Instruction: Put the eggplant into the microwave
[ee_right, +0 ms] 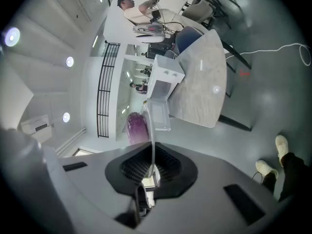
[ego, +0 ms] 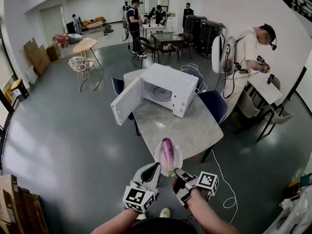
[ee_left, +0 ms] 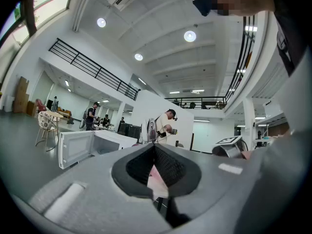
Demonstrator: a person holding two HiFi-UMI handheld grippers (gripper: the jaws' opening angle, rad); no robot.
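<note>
A purple eggplant (ego: 167,156) (ee_right: 137,127) lies on a small white plate (ego: 159,156) (ee_right: 151,130) held in the air just off the near edge of the marble table (ego: 183,128). My right gripper (ego: 177,172) (ee_right: 148,168) is shut on the plate's near rim. The left gripper (ego: 155,167) (ee_left: 155,148) has its jaws together, its tip beside the plate's lower left rim; whether it touches the plate is unclear. A white microwave (ego: 168,87) (ee_left: 83,146) (ee_right: 164,84) stands at the table's far end, its door (ego: 126,101) swung open to the left.
Blue chairs (ego: 214,105) stand around the table. A person (ego: 246,52) works at a desk on the right. A white cable (ego: 225,189) runs over the grey floor near the table's right side. Cardboard boxes (ego: 17,208) sit at lower left.
</note>
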